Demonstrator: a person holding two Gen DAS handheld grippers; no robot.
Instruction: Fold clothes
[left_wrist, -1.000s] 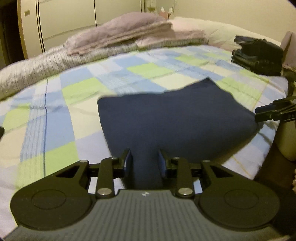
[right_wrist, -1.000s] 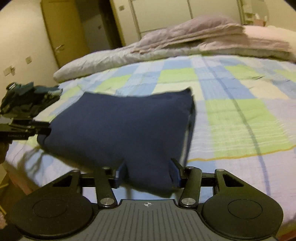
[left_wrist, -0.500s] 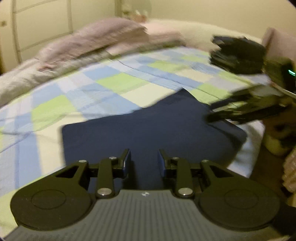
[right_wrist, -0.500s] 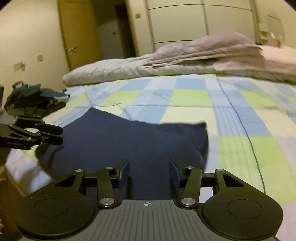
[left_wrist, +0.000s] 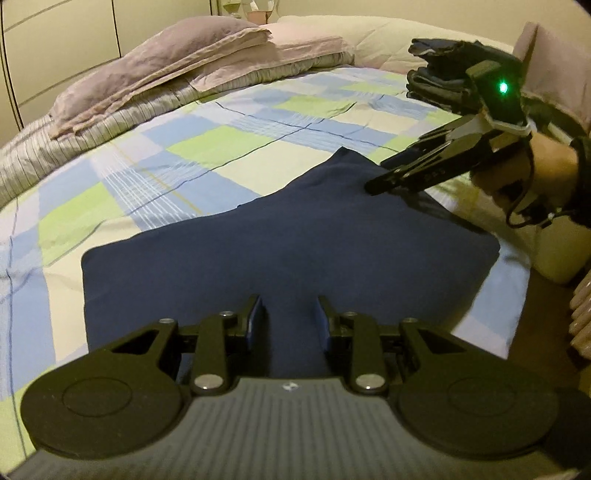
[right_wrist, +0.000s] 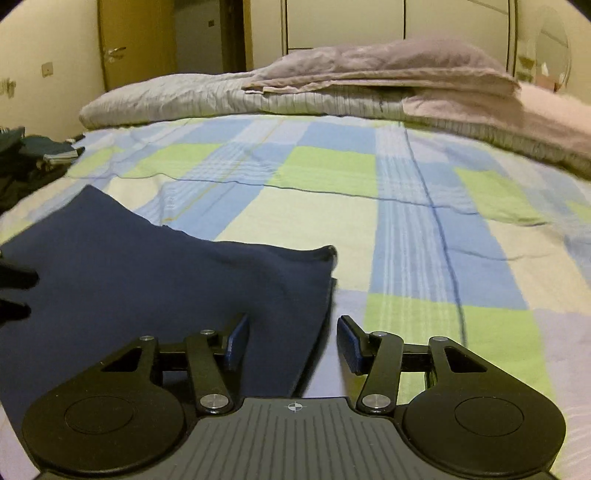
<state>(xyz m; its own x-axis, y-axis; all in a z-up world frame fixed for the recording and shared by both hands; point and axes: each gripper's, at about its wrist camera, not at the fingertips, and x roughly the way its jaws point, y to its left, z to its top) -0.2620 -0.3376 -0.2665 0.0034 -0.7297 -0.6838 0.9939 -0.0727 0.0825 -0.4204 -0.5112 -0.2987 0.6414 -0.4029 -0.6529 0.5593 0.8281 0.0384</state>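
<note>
A folded navy garment (left_wrist: 280, 243) lies flat on the checked bedspread (left_wrist: 177, 162) near the bed's front edge; it also shows in the right wrist view (right_wrist: 147, 273). My left gripper (left_wrist: 290, 321) is open just above its near edge, with nothing between the fingers. My right gripper (right_wrist: 291, 343) is open over the garment's right edge. In the left wrist view the right gripper (left_wrist: 373, 186) hovers over the garment's far right corner.
A stack of dark folded clothes (left_wrist: 443, 85) sits at the bed's far right corner. Folded grey-mauve bedding and pillows (left_wrist: 177, 66) lie along the head of the bed. Wardrobe doors (right_wrist: 369, 22) stand behind. The bed edge drops off at the right.
Both grippers have let go of the garment and opened; it now lies flat. The right gripper has swung in over the garment's far right corner.
</note>
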